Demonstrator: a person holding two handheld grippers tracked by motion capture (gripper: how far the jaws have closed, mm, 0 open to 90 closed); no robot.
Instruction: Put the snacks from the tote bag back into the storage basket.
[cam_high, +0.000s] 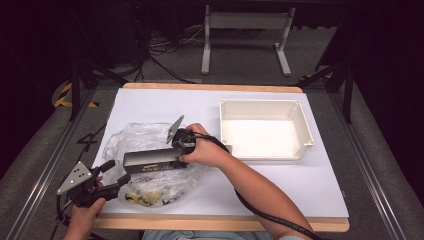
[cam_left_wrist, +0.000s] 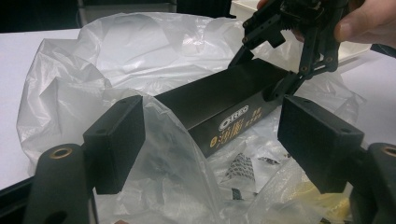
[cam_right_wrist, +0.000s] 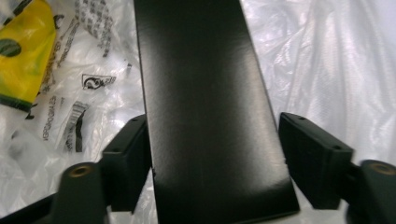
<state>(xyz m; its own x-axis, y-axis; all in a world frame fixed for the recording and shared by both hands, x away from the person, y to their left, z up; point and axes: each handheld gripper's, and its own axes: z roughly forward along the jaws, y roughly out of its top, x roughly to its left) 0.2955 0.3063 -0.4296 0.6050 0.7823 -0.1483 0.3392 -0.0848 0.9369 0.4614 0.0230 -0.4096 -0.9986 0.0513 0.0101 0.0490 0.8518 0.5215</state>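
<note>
I'm working on a white tabletop (cam_high: 150, 102) with a pale wooden edge, set in a dim room: grey carpet around it, dark curtains at the back, a tangle of cables on the floor and the white legs of another table (cam_high: 245, 40) beyond. Yellow-and-black hazard tape marks the floor at far left.

The long black box (cam_high: 152, 161) reads "OREO" in white on its side, with yellow characters beside it too small for me to read. It lies across the crumpled clear plastic bag (cam_high: 145, 137) at the near left of the table. The bag carries black printing, and a yellow packet (cam_right_wrist: 21, 51) shows through it (its wording is blurred).

My right gripper (cam_high: 179, 150) straddles the near end of the box; its jaws sit close on either side, the left one touching, a sliver of gap at the right, so I cannot tell if it grips. My left gripper (cam_high: 112, 175) is spread wide at the bag's near-left edge, with a fold of plastic between its jaws and the box.

To the right stands a white plastic tray (cam_high: 265, 107), well apart from the bag.
</note>
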